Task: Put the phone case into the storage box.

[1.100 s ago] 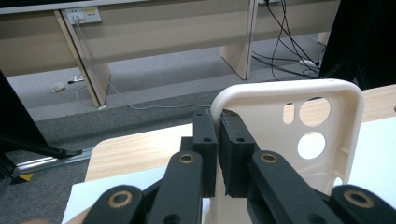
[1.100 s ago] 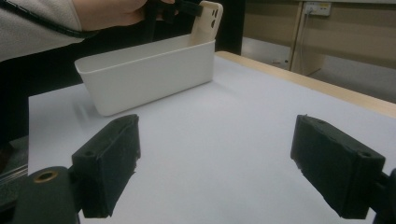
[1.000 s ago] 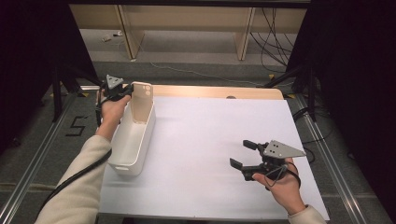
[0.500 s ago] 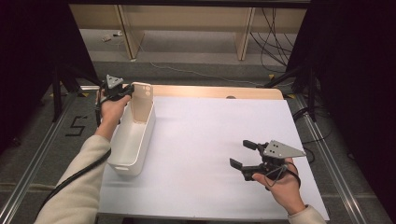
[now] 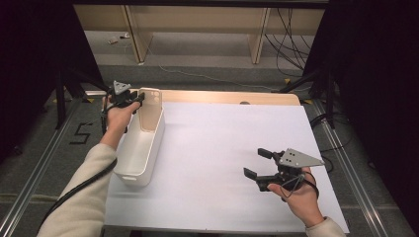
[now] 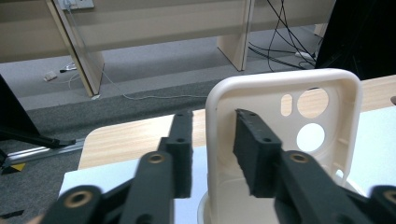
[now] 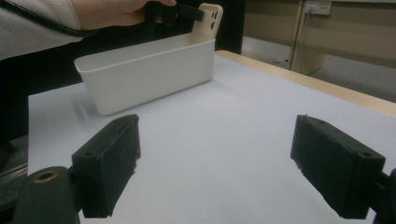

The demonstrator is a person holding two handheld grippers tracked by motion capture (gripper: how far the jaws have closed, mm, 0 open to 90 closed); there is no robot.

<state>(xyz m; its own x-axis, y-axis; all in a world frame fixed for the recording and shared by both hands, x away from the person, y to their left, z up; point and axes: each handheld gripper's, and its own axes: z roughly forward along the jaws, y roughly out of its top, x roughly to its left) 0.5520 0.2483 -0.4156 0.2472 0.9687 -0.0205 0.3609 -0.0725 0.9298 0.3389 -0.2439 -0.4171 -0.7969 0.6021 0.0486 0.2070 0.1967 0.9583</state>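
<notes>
From the high view I see my left gripper (image 5: 129, 100) at the far end of the white bin (image 5: 141, 148), its fingers straddling the top edge of the cream phone case (image 5: 149, 109) that stands upright in that end of the bin; my right gripper (image 5: 261, 166) rests well apart from it over the white table sheet (image 5: 212, 148), its fingers spread wide with nothing between them. In the left gripper view the case (image 6: 285, 140) rises directly ahead of my fingers (image 6: 183, 154): its rounded left rim sits in the gap, one pad outside the rim and the other inside the shell, just left of the camera cut-outs. The jaws have just been opening, and I can see a slim gap between each pad and the rim, so the case is between the fingers but no longer pinched. In the right gripper view my own two pads (image 7: 112, 161) stand far apart above bare sheet, and beyond them, up and to the left, lies the bin (image 7: 149, 70) with the case (image 7: 209, 21) poking up at its far end, where the left hand (image 7: 116, 11) holds the other gripper (image 7: 173, 11).
</notes>
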